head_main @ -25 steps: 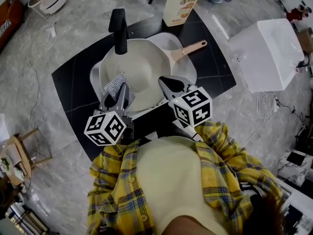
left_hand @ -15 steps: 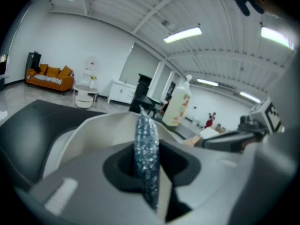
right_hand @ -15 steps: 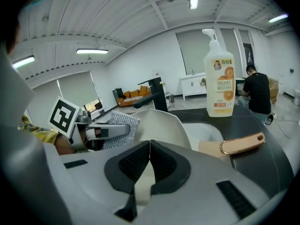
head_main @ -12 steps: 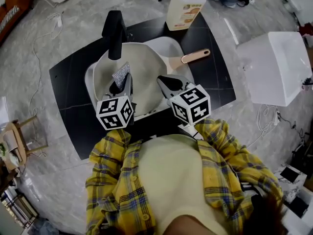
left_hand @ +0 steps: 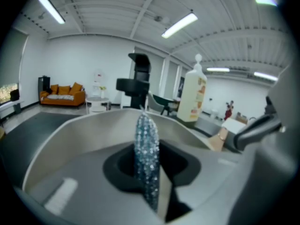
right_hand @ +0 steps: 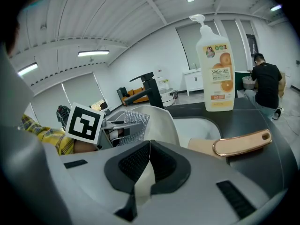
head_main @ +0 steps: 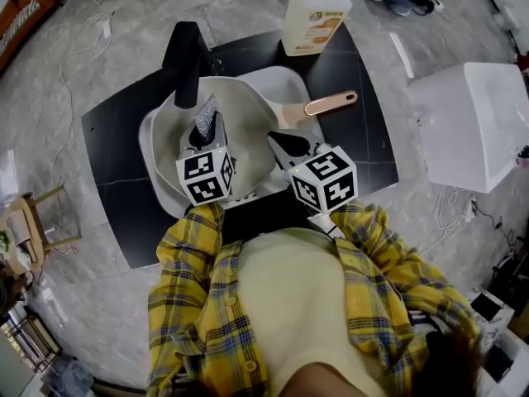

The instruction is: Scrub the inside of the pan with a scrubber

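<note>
A cream pan (head_main: pixel 240 114) lies in the white sink (head_main: pixel 285 77), its beige handle (head_main: pixel 329 103) pointing right. My left gripper (head_main: pixel 204 136) reaches over the pan's inside, shut on a silvery mesh scrubber (head_main: pixel 205 118). In the left gripper view the scrubber (left_hand: pixel 146 144) stands on edge between the jaws, with the pan wall (left_hand: pixel 79 125) curving behind it. My right gripper (head_main: pixel 285 145) is at the pan's near right rim and shut on it; a cream strip of rim (right_hand: pixel 143 182) shows between its jaws. The right gripper view also catches the scrubber (right_hand: pixel 133 124) and handle (right_hand: pixel 239 144).
A black faucet (head_main: pixel 183 56) rises at the sink's far left side. An orange-labelled soap bottle (head_main: pixel 312 11) stands on the black counter (head_main: pixel 116 147) behind the sink. A white box (head_main: pixel 471 122) sits on the floor to the right, and a wooden stool (head_main: pixel 33 226) to the left.
My left gripper has carried the scrubber from the pan's near left rim forward and right, further over its inside. The right gripper has stayed on the rim.
</note>
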{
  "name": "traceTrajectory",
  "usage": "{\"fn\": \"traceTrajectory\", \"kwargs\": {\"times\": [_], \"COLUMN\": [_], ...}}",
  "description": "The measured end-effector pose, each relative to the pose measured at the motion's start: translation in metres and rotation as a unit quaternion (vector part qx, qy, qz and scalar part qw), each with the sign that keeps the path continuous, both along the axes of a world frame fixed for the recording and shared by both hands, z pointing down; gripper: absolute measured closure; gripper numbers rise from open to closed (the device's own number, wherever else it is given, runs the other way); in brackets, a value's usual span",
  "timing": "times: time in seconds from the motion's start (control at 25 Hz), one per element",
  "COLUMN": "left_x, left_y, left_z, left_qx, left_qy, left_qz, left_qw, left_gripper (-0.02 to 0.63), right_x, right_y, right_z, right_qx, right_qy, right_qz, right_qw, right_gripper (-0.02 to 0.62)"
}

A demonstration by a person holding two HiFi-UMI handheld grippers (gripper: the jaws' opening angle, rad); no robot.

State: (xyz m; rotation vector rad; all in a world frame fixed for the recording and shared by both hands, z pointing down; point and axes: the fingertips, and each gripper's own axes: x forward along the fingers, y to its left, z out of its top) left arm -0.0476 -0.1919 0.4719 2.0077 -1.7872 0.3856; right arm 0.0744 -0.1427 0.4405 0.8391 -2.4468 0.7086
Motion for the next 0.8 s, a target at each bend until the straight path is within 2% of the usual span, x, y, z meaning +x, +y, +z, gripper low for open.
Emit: {"fn": "traceTrajectory", "kwargs": {"times": [0.24, 0.44, 0.6, 0.8], "left_x": [-0.002, -0.003, 0.004, 0.019], "left_y": [-0.015, -0.027, -0.033, -0.035], "left_z": [0.009, 0.007, 0.01, 0.013], "left_qx": [-0.008, 0.009, 0.008, 0.006], "left_qy": [-0.027, -0.065, -0.081, -0.089], "left_qz": [-0.018, -0.031, -0.017, 0.02], "left_qw": [0.9994, 0.9973, 0.9966, 0.9958], "left_gripper": [0.522, 0.522, 0.522, 0.522], "right_x": [-0.002, -0.002, 0.003, 0.009], "right_y": [-0.002, 0.0, 0.002, 0.0], "right_z": [0.001, 0.001, -0.002, -0.004], "right_qx": [-0.009, -0.01, -0.012, -0.009], "right_qy": [-0.005, 0.002, 0.004, 0.006], "right_qz": [0.009, 0.021, 0.036, 0.052], "right_qw": [1.0, 1.0, 0.999, 0.999], "right_gripper": [0.581, 0.581, 0.581, 0.581]}}
